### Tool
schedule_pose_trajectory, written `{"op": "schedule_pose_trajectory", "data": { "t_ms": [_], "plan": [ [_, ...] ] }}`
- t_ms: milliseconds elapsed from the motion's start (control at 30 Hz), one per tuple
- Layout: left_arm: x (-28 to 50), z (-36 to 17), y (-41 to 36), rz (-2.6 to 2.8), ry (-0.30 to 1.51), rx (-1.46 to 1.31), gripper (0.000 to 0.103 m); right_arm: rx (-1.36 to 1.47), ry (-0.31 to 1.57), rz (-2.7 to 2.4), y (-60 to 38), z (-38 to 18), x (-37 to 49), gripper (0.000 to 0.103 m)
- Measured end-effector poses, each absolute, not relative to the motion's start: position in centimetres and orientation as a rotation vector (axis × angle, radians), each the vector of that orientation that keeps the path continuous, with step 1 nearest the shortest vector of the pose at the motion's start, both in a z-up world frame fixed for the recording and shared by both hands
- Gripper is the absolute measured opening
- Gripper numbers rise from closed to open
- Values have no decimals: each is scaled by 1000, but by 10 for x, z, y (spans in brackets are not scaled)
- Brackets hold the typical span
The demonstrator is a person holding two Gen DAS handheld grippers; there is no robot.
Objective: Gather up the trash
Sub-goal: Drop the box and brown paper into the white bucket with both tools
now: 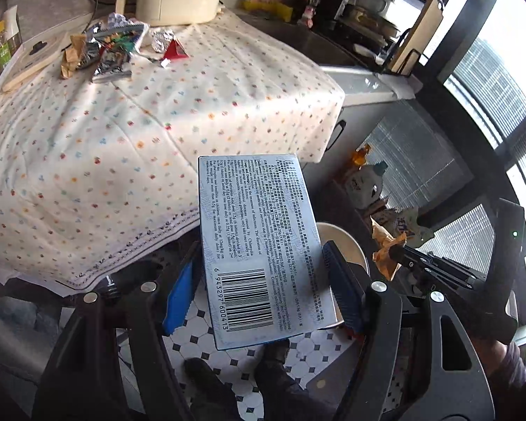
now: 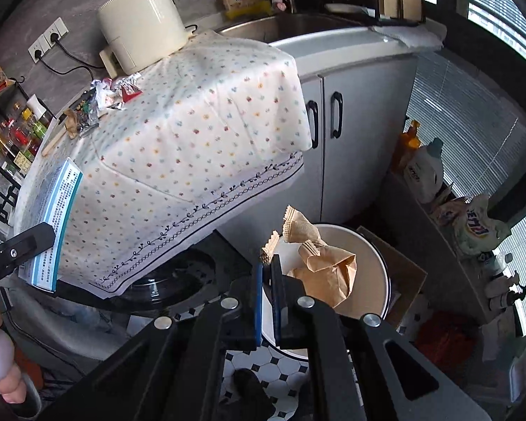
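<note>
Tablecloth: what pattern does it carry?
Small multicoloured dots on white tablecloth, with a dark vine border; right wrist view.

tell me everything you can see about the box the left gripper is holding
The box is a flat, pale blue-white carton, apparently cardboard, with dense small black print and a barcode near its lower end. The left gripper clamps it across its width, a blue pad on each long edge. It is held in the air, tilted, off the front edge of the cloth-covered table, above the tiled floor. From the right wrist view it shows edge-on.
</note>
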State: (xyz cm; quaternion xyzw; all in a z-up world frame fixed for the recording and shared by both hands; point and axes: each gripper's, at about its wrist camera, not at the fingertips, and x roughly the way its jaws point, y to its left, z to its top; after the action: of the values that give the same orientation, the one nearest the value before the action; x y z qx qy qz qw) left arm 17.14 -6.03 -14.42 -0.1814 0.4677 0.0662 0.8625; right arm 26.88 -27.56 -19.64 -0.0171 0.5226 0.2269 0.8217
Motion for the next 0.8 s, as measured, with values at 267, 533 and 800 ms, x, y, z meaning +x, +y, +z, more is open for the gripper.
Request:
{"op": "schedule_pose_trajectory", "data": {
  "t_ms": [267,533,800],
  "plan": [
    [203,-192,-110,163,1098,-386,69,-52,1192,501,-314,-249,289,63],
    [231,-219,-158,154,1136,-419,69,-57,1208,453,-378,-244,300,79],
    [258,-218,-199,80,1122,-479,78,-44,1166,446,-430,-217,318,85]
  ]
}}
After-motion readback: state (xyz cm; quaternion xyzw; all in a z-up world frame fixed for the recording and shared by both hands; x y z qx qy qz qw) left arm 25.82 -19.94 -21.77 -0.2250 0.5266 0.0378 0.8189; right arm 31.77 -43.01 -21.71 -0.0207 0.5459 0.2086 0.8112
